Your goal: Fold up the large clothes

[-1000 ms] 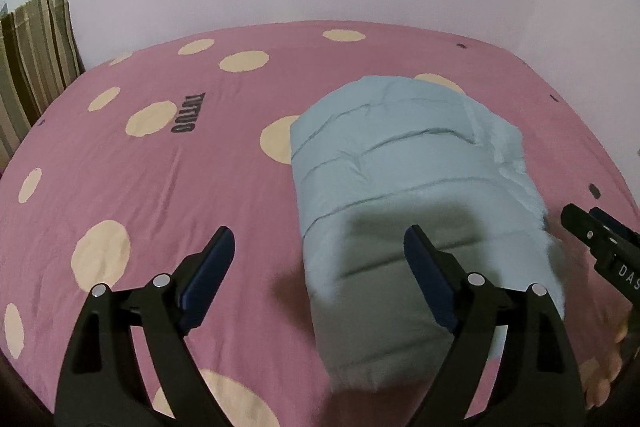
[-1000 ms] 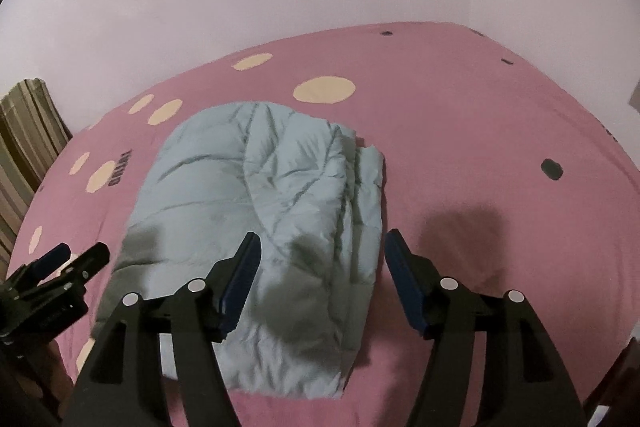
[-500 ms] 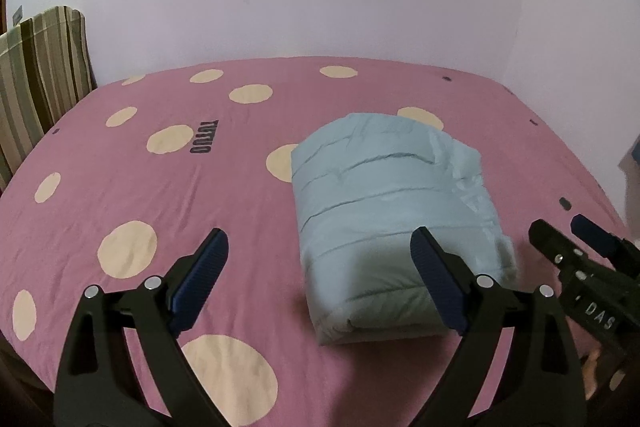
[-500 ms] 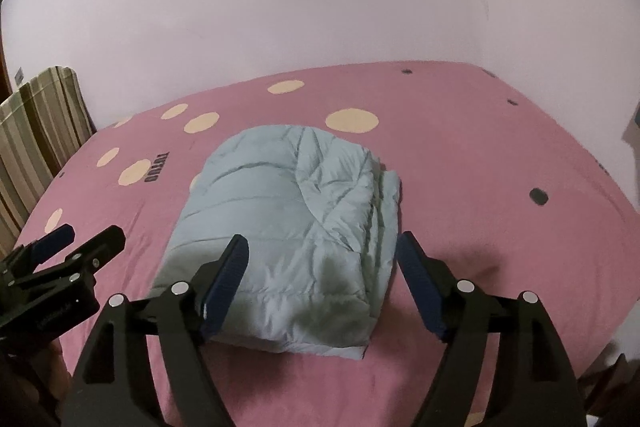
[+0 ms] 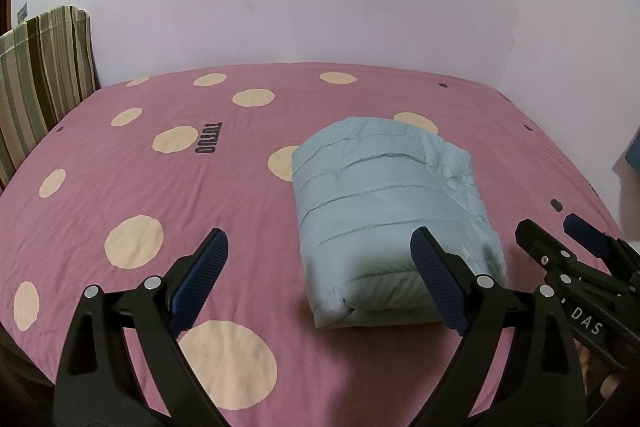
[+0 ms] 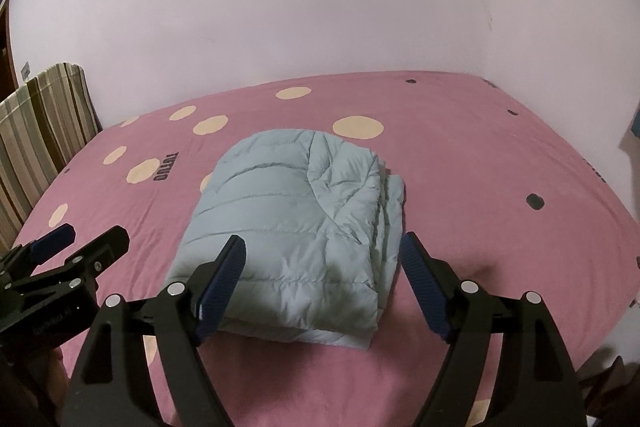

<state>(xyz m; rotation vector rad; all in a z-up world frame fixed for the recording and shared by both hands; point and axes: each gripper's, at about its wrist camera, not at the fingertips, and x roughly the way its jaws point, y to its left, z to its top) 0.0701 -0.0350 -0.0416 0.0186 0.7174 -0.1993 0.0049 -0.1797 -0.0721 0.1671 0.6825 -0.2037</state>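
Note:
A light blue quilted puffer jacket (image 5: pixel 388 207) lies folded into a compact rectangle on the pink bed; it also shows in the right wrist view (image 6: pixel 304 223). My left gripper (image 5: pixel 320 267) is open and empty, raised above the bed's near edge, left of the jacket's near end. My right gripper (image 6: pixel 324 267) is open and empty, held above the jacket's near edge. Each gripper shows in the other's view: the right one (image 5: pixel 560 239) at the right, the left one (image 6: pixel 84 243) at the left.
The bed has a pink sheet (image 5: pixel 160 195) with cream dots and dark lettering. A striped cushion or headboard (image 5: pixel 40 75) stands at the left. Pale walls close the far side and the right corner.
Both grippers have pulled back and up from the jacket, which now lies farther off and fully in view. The jacket itself has not moved.

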